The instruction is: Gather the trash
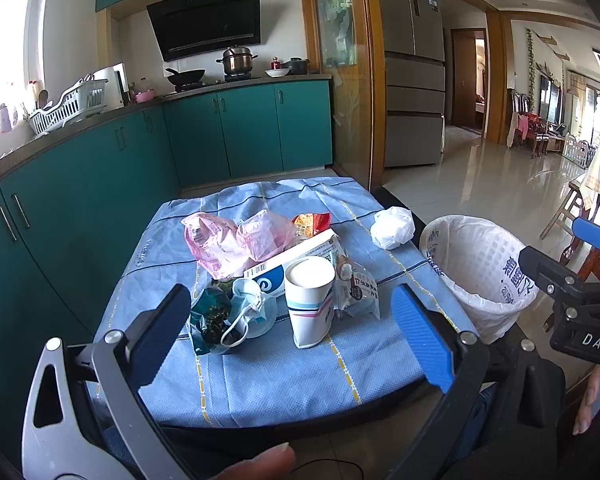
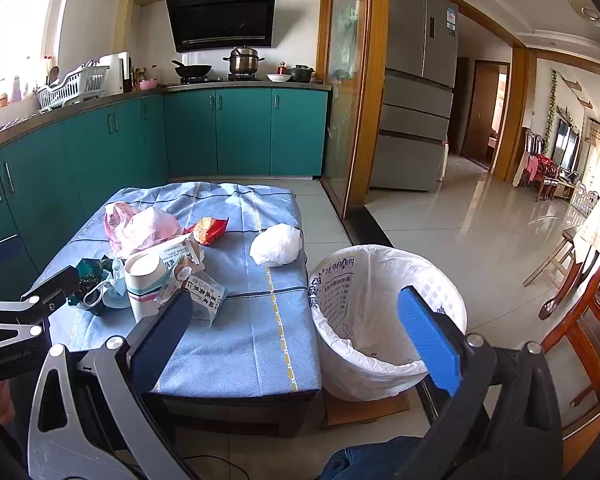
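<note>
From my seat the biggest thing is the low table (image 1: pixel 260 380) under its blue checked cloth, and I'll place everything against it. Just off its right edge stands the waste bin (image 2: pixel 340 364), lined with a white printed bag (image 1: pixel 496 280); what I can see of the inside is bare liner (the bottom is partly hidden behind my right finger).

On the table, the trash sits in a heap toward the left-centre. At the back of the heap is a crumpled pink plastic bag (image 1: pixel 228 240), with a red-orange snack wrapper (image 1: pixel 312 222) just beside it. A white and blue carton (image 1: pixel 296 256) lies flat in front of those. Against the carton stands a paper cup (image 1: pixel 310 300), upright, and I can't tell whether anything is in it. A clear printed wrapper (image 1: pixel 360 288) lies touching the cup on the side nearer the bin; a face mask (image 1: pixel 248 304) and a dark green wrapper (image 1: pixel 210 316) lie on the other side. A white wad of plastic (image 1: pixel 392 226) sits apart, near the table's bin-side edge.

The left gripper (image 1: pixel 300 328) hangs over the table's near edge, spread wide and empty, the cup framed between its fingers. The right gripper (image 2: pixel 300 328) is likewise released, holding nothing, between the table's corner and the bin.
</note>
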`<state>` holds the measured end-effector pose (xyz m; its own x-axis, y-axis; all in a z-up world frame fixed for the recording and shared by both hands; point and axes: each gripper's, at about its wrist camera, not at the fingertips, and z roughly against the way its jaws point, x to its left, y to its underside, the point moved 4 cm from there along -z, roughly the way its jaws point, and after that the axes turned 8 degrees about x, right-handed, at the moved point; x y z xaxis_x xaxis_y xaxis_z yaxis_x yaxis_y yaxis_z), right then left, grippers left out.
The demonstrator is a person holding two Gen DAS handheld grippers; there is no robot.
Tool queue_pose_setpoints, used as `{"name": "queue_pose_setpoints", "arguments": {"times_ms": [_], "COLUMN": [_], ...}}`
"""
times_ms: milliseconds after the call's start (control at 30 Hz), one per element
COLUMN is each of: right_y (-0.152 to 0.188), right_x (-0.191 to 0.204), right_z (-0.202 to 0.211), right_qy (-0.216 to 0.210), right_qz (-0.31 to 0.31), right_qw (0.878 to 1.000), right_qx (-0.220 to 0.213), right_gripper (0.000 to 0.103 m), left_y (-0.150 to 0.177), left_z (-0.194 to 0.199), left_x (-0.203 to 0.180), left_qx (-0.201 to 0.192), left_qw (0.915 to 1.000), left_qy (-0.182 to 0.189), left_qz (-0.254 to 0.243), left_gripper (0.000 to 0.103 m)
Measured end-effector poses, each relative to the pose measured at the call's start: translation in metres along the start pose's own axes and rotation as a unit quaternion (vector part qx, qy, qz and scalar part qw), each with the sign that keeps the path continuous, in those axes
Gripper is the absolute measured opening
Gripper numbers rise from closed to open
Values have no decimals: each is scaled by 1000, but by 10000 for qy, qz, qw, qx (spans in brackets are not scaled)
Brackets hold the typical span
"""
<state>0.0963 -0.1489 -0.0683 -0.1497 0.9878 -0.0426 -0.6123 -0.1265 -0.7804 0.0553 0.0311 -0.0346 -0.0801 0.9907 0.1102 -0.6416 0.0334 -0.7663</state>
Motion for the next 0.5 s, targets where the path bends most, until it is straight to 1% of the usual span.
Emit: {"name": "queue_pose_setpoints", "arguments": {"times_ms": [500], "right_y": [3], "right_x": [-1], "right_z": [-6], "right_qy": [-58], "right_qz": [-17], "right_qw": [10000], "right_qx": [56], "right_gripper": [100], "left_y": [3], "left_z": [-5], "left_x": [2], "left_qx": [79], "left_qw": [10000], "left_qy": [-21], "left_qz": [29], "left_gripper": [100]}}
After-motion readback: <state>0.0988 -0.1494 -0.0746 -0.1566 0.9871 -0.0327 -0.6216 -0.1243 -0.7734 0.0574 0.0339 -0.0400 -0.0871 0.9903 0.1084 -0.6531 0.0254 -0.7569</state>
